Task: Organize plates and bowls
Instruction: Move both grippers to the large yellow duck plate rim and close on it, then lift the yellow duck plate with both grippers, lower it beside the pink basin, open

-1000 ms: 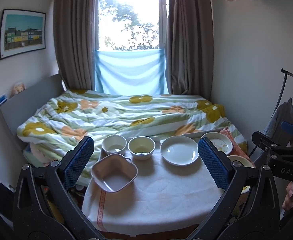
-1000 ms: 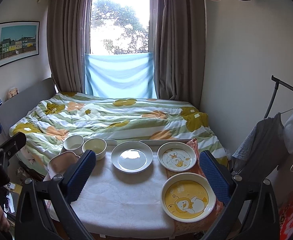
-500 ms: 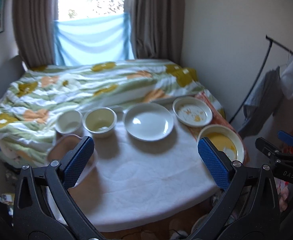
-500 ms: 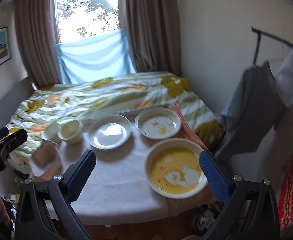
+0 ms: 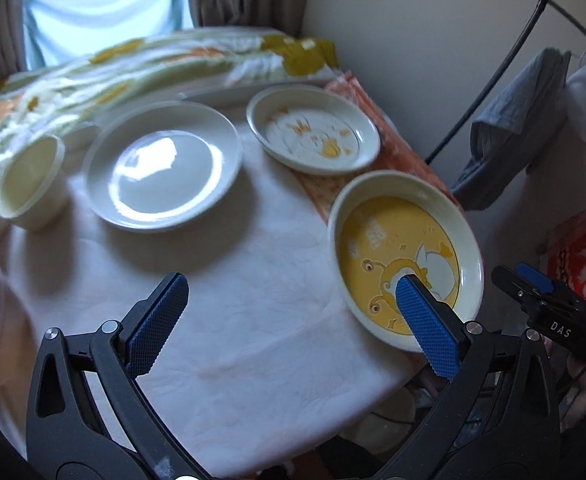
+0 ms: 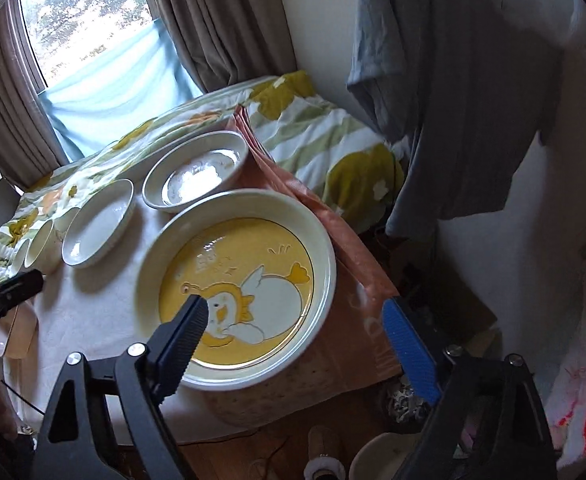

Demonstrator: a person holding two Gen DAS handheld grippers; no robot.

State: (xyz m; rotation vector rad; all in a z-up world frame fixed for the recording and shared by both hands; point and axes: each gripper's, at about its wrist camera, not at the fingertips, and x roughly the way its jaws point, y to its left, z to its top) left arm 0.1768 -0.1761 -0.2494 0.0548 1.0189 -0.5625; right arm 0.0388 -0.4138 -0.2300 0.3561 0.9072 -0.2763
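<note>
Left gripper (image 5: 289,312) – jaws spread wide, nothing between them, held above the white tablecloth (image 5: 229,320). Its right finger overlaps the near rim of the yellow duck plate (image 5: 405,240) in view; contact cannot be judged.

Right gripper (image 6: 297,324) – jaws also wide apart and empty. The left finger hangs over the yellow duck plate (image 6: 253,264), the right finger outside its rim over the pink cloth (image 6: 357,280), so the plate's near right edge falls between them.

Dish layout, left wrist view: yellow duck plate at the table's near right edge; small duck-print plate (image 5: 313,128) behind it, partly on the pink cloth; plain white plate (image 5: 161,172) to the left of that; cream bowl (image 5: 29,184) just beside the white plate, further left. All stand separately, none stacked.

Flowered duvet (image 5: 133,64) lies behind the table. Grey garment (image 6: 453,80) hangs at right.
</note>
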